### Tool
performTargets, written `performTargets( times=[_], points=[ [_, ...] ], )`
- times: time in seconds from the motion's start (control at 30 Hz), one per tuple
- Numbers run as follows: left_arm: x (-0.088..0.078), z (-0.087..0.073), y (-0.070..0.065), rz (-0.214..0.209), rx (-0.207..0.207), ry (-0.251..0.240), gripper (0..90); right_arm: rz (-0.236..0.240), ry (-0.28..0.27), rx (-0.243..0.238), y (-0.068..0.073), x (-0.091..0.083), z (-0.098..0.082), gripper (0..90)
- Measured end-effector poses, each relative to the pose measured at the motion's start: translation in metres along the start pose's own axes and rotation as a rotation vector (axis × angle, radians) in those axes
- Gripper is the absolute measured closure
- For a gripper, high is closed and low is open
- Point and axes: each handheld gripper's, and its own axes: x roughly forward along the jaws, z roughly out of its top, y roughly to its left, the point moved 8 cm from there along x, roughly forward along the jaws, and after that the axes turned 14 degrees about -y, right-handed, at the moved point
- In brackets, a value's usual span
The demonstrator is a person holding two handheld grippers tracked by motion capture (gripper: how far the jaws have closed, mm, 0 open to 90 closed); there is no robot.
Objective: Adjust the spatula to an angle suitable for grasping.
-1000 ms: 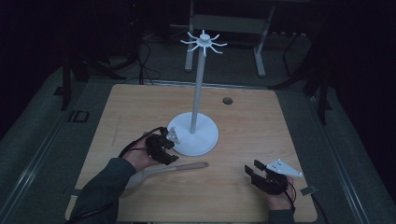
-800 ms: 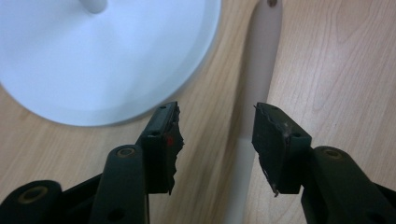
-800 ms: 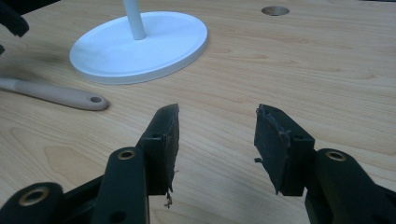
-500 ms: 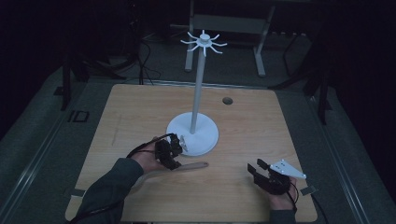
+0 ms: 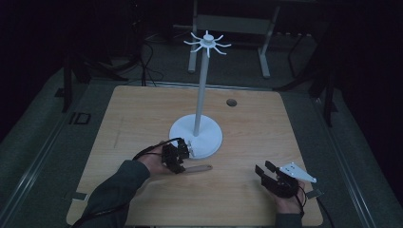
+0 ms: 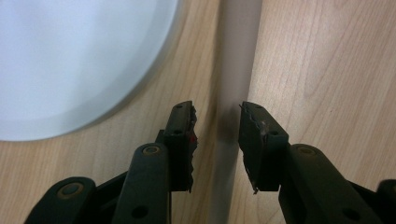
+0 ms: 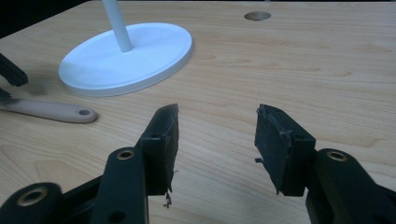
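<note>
A beige utensil handle (image 5: 198, 168) lies flat on the wooden table (image 5: 142, 118), just in front of a white stand's round base (image 5: 209, 137). My left gripper (image 5: 179, 159) is held over the handle's left part. In the left gripper view my left gripper (image 6: 215, 126) stands open, its jaws astride the handle (image 6: 236, 65) with the white base (image 6: 70, 60) beside it. The rest of the utensil is hidden under the hand. My right gripper (image 5: 265, 168) rests open and empty near the front right. In the right gripper view my right gripper (image 7: 215, 140) faces the handle's holed end (image 7: 56, 111).
The stand's thin pole (image 5: 202, 90) rises to a crown of white hooks (image 5: 207, 43). A round cable hole (image 5: 231, 102) sits in the table at the back right. Dark floor, cables and a metal frame lie beyond the far edge.
My left gripper has moved right and toward the near edge, coming down over the utensil so that less of it shows. The right gripper has barely shifted.
</note>
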Motion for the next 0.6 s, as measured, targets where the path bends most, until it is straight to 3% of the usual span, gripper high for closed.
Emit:
performTargets(
  times=[0.6],
  points=[
    [0.014, -0.006, -0.007, -0.036, 0.022, 0.086, 72.1, 0.0, 0.0, -0.002, 0.0, 0.0, 0.0, 49.1]
  ],
)
